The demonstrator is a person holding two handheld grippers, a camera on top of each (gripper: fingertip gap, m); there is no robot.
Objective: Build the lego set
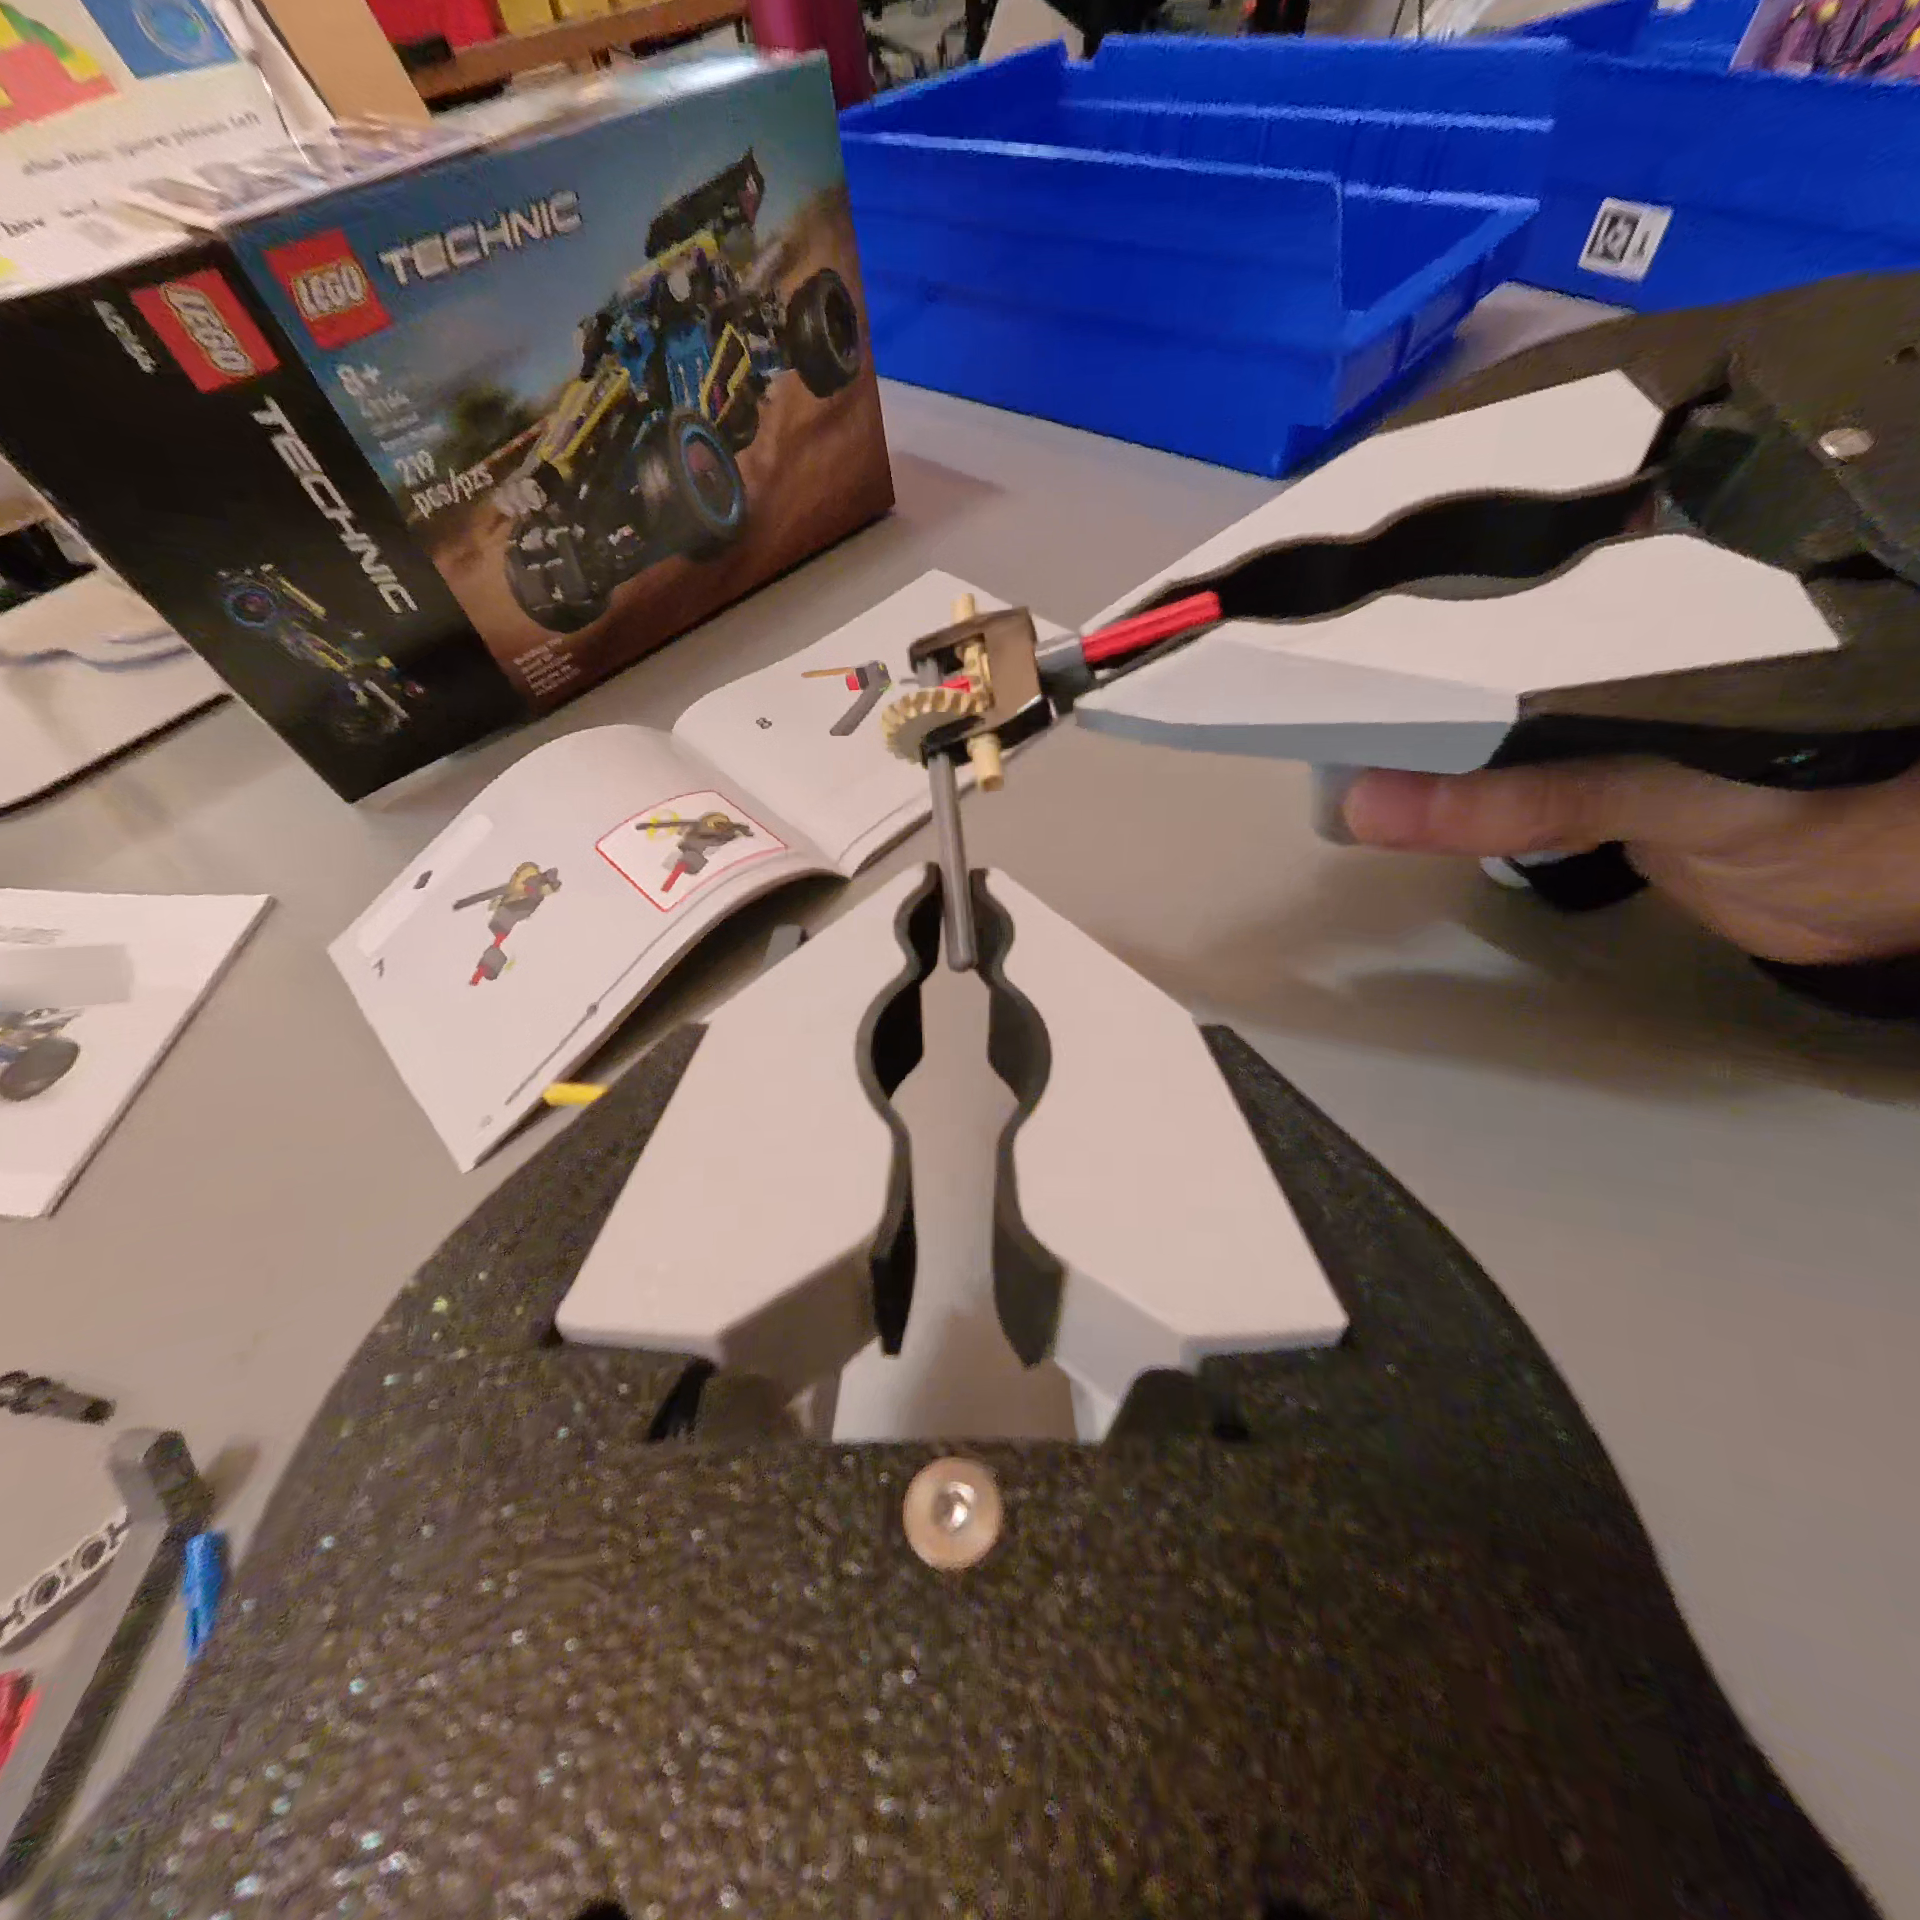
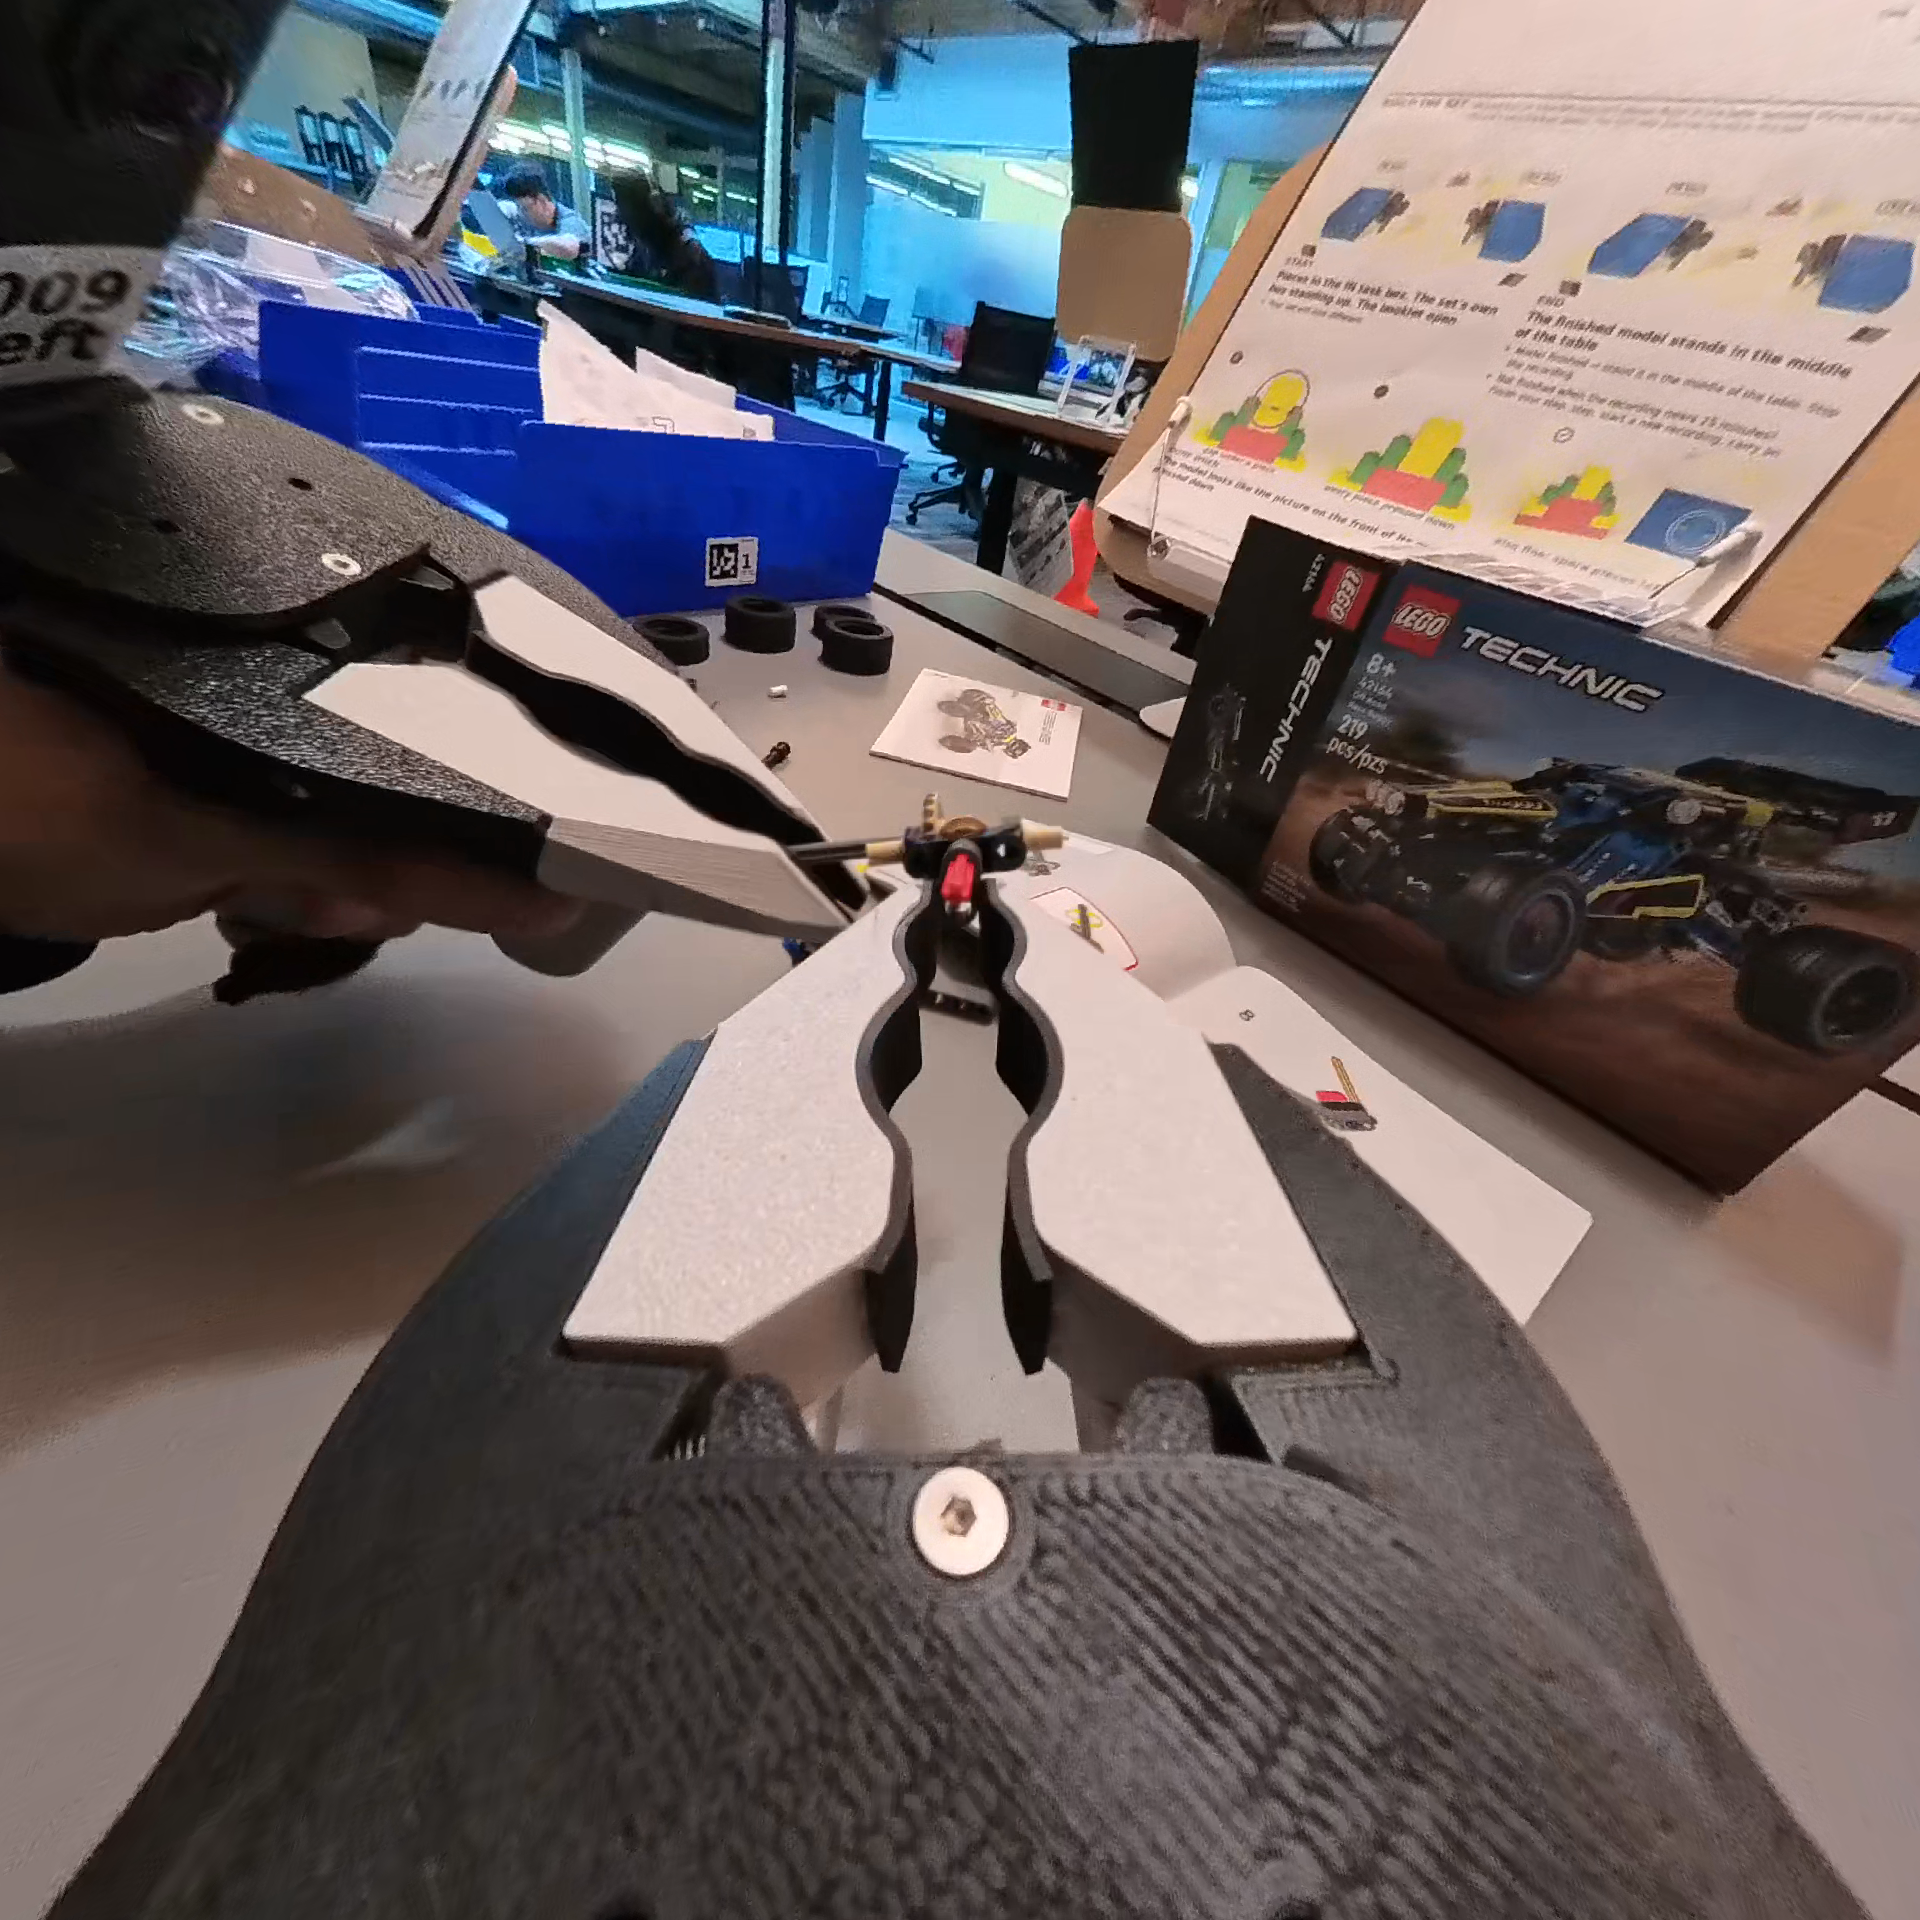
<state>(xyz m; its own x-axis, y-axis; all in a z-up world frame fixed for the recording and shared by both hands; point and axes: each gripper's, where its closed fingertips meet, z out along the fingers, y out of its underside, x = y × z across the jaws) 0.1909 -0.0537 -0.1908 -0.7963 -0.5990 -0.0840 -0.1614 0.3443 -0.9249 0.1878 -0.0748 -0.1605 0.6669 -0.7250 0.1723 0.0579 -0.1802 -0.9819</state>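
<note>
A small assembly [image 1: 971, 681], a black frame with a tan gear [image 1: 923, 717], is held in the air over the open instruction booklet [image 1: 582, 904]. My left gripper [image 1: 954, 883] is shut on the dark grey axle [image 1: 951, 831] that sticks out of the assembly below the gear. My right gripper [image 2: 956, 899] is shut on the red axle [image 2: 956, 871] at the assembly's other side. In the left wrist view it comes in from the right [image 1: 1091, 665] with the red axle [image 1: 1148, 621] between its fingers. In the right wrist view the left gripper [image 2: 842, 883] grips the dark axle [image 2: 826, 850] from the left.
The set's box [image 1: 540, 395] stands behind the booklet. Blue bins [image 1: 1195, 291] line the far edge. Black tyres [image 2: 800, 629] and a second booklet [image 2: 977, 732] lie on the grey table. Loose parts [image 1: 62, 1590] and a yellow pin [image 1: 575, 1091] lie near the left gripper. Across from one pair of fingers to the other is roughly 4 cm.
</note>
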